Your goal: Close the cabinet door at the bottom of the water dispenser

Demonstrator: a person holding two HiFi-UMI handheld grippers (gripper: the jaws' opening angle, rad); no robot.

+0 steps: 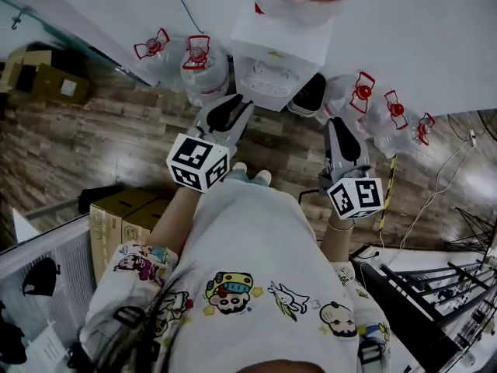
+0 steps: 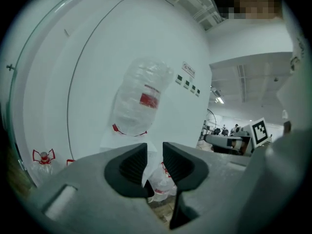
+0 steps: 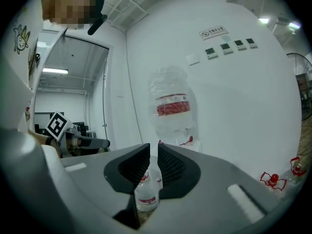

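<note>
We hold left gripper (image 1: 229,113) and right gripper (image 1: 340,129) level before white water dispenser (image 1: 273,57). Both jaws narrowly parted, gripping nothing. Cabinet door unseen; next, probably reach low and push.

The wood-plank floor (image 1: 116,142) carries the water dispenser (image 1: 273,72) just ahead of the left gripper (image 1: 235,106), water jugs (image 1: 203,70) flanking it, and cardboard boxes (image 1: 128,216) to the gripper's left.

The water dispenser (image 1: 273,53) is set against the wall (image 1: 435,37). Bottles (image 1: 200,67) are lined up on the floor (image 1: 116,138) either side.
</note>
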